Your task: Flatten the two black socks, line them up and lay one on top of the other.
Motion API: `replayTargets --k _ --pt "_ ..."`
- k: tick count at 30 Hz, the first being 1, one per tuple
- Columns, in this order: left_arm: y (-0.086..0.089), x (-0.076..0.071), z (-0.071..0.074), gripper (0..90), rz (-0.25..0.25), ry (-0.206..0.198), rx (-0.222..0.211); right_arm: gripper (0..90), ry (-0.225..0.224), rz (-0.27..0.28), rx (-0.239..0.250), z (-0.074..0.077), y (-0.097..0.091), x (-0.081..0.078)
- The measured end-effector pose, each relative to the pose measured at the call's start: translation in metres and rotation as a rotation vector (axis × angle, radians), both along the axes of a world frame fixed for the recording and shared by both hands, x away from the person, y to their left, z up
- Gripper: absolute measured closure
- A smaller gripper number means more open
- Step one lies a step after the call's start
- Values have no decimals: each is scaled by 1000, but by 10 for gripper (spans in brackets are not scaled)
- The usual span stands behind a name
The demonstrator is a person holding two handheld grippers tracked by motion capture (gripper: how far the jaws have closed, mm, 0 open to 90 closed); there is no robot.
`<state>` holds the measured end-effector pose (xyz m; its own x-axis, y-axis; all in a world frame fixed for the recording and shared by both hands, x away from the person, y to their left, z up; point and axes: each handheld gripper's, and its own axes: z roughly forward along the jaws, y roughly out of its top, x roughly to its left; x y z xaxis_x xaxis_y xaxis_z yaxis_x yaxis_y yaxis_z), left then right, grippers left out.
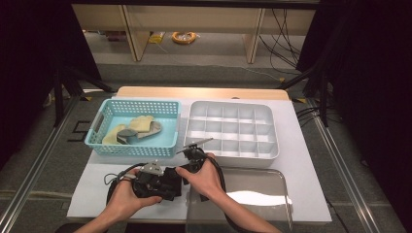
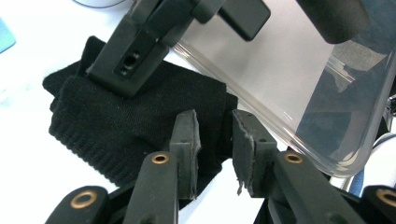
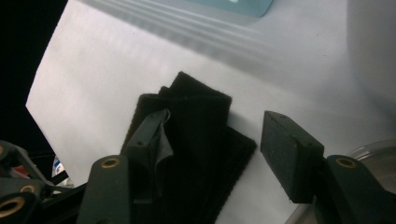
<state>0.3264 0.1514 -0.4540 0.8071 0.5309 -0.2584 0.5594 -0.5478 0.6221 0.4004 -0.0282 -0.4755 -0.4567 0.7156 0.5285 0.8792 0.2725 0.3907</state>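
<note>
A black knitted sock [image 2: 121,116] lies folded on the white table cover, close to the table's front edge. My left gripper [image 2: 212,119] hovers at the sock's right end with a gap between its jaws; the sock's edge lies in that gap, and the pads do not press on it. One finger [image 2: 135,56] of the right gripper rests over the sock's far part. My right gripper [image 3: 217,119] stands wide open: its left jaw is over the black sock [image 3: 196,140], its right jaw over bare cover. In the high view both hands hold the left gripper [image 1: 170,183] and right gripper [image 1: 187,170] close together.
A blue basket [image 1: 104,114] holding several light socks [image 1: 141,124] stands at the back left. A white compartment box [image 1: 272,145] sits at the back right. A clear plastic tray [image 1: 282,194] lies at the front right, its rim [image 2: 280,140] right beside the sock.
</note>
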Motion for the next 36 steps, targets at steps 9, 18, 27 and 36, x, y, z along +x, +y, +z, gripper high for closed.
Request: replayTargets --k 9,18,27,36 --pt "12 -7 7 621 23 -31 -39 499 -17 0 -24 -3 4 -2" --pt "40 -12 18 521 119 -78 -112 635 15 4 -1 -5 4 -4" --pt "53 -3 11 501 204 -70 -146 721 16 30 14 -4 2 -3" --pt "67 0 9 491 282 -109 -179 749 3 31 36 1 -1 -5"
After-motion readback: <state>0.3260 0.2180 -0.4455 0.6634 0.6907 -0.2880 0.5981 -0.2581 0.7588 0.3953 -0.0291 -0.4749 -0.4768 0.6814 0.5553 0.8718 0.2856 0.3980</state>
